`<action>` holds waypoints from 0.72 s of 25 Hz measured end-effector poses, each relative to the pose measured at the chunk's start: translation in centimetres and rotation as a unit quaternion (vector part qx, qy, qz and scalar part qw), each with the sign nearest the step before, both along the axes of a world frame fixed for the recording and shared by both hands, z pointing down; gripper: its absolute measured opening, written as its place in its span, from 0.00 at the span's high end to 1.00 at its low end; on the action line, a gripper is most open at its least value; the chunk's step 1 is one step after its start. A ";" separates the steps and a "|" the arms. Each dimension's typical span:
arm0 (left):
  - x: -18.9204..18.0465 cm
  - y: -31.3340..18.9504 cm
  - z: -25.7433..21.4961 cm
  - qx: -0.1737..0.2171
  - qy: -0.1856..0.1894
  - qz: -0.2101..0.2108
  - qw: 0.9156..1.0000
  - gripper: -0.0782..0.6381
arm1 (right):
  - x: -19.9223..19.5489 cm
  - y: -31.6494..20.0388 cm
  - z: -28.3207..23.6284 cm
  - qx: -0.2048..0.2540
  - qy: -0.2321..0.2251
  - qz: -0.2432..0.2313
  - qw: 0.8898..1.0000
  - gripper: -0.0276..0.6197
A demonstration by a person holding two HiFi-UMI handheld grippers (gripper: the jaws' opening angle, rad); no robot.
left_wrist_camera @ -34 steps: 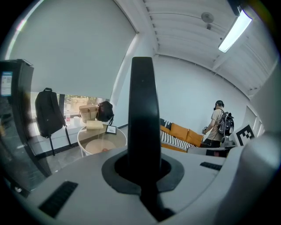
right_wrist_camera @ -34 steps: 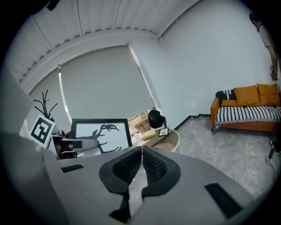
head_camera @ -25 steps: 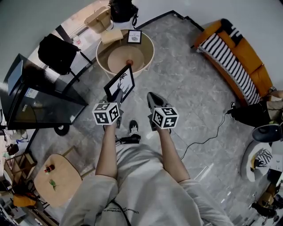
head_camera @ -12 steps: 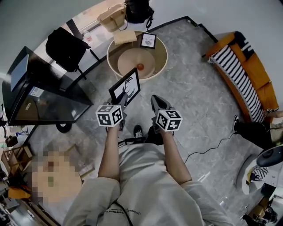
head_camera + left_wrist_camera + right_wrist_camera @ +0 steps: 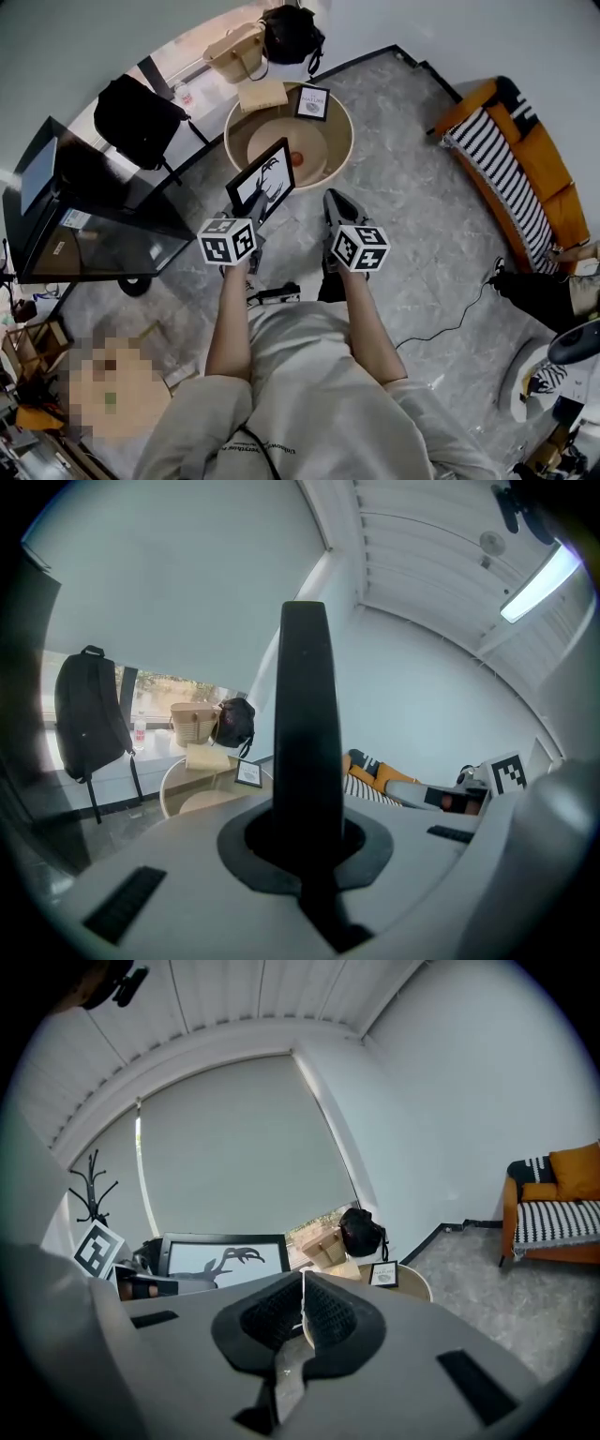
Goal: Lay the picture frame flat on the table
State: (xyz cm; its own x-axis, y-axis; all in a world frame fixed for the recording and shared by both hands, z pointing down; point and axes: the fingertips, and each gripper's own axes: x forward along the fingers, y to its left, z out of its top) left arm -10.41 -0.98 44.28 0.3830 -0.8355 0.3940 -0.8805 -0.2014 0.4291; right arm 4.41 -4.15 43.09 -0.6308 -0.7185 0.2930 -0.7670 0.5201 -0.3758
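**A:** How are the arms held?

**B:** Both forearms reach straight out from the body, side by side. The left gripper (image 5: 251,201) and the right gripper (image 5: 330,198) point forward and slightly down, toward the round beige table with a raised rim (image 5: 350,133).

**A:** What is the left one doing?

**B:** Its jaws are clamped on the lower edge of the black picture frame with a white sheet and a dark branching silhouette (image 5: 262,177). In the left gripper view the frame stands edge-on, a dark upright bar.

**A:** Where is the frame?

**B:** In the air, upright and leaning a little, at the table's near left edge in the head view.

**A:** And the right gripper?

**B:** Its jaws are pressed together with nothing between them, just beside the frame but not touching it
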 end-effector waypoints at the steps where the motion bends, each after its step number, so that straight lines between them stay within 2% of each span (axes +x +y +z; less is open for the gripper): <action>1: -0.2 -0.8 -0.1 0.000 0.000 -0.004 1.000 0.85 | 0.1 -1.1 -0.3 0.001 -0.003 0.002 1.000 0.90; 12: -2.4 -8.1 2.4 -0.019 0.003 -0.047 0.999 0.85 | -2.2 -9.7 1.8 -0.018 -0.019 -0.031 0.999 0.90; 18: -1.0 -14.2 3.8 -0.039 -0.001 -0.052 0.998 0.85 | -0.9 -16.2 3.0 -0.043 -0.037 -0.032 0.998 0.91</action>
